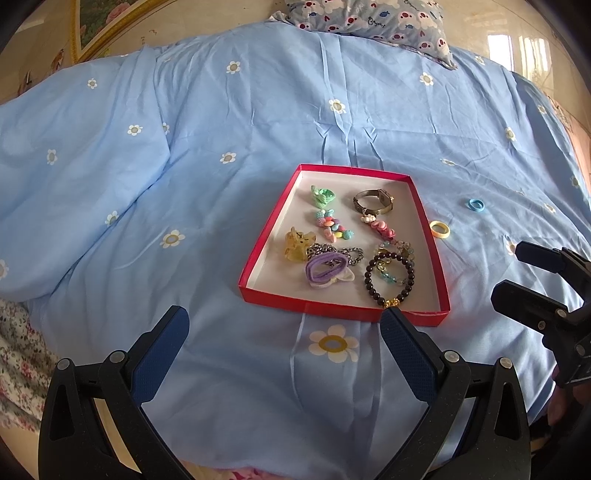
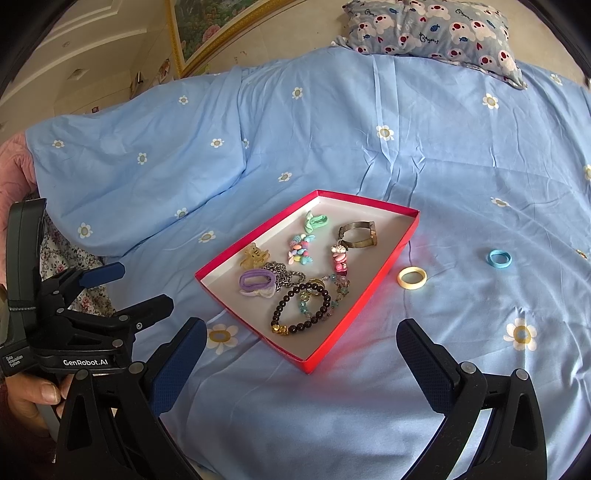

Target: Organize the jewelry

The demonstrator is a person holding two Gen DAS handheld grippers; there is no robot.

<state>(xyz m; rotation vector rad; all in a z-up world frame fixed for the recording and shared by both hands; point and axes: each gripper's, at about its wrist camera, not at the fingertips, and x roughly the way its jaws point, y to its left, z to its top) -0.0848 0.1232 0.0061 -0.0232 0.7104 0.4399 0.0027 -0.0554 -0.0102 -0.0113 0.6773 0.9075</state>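
A shallow red box (image 1: pixel 258 258) (image 2: pixel 391 258) with a white floor lies on the blue bedspread. It holds several pieces: a watch (image 1: pixel 373 201) (image 2: pixel 356 234), a dark bead bracelet (image 1: pixel 388 280) (image 2: pixel 299 310), a purple hair tie (image 1: pixel 327 267) (image 2: pixel 256 278), a green hair tie (image 1: pixel 321 195) and a yellow claw clip (image 1: pixel 297 245). Outside the box to its right lie a yellow ring (image 1: pixel 440 229) (image 2: pixel 412 277) and a blue ring (image 1: pixel 475 205) (image 2: pixel 499 257). My left gripper (image 1: pixel 284 325) is open, empty, in front of the box. My right gripper (image 2: pixel 301 338) is open, empty, near the box's corner.
A blue flowered bedspread (image 1: pixel 221 110) covers the bed. A patterned pillow (image 2: pixel 436 29) lies at the far end. A framed picture (image 2: pixel 207 26) leans on the wall at the back left. A hand (image 2: pixel 33 391) holds the left gripper's handle.
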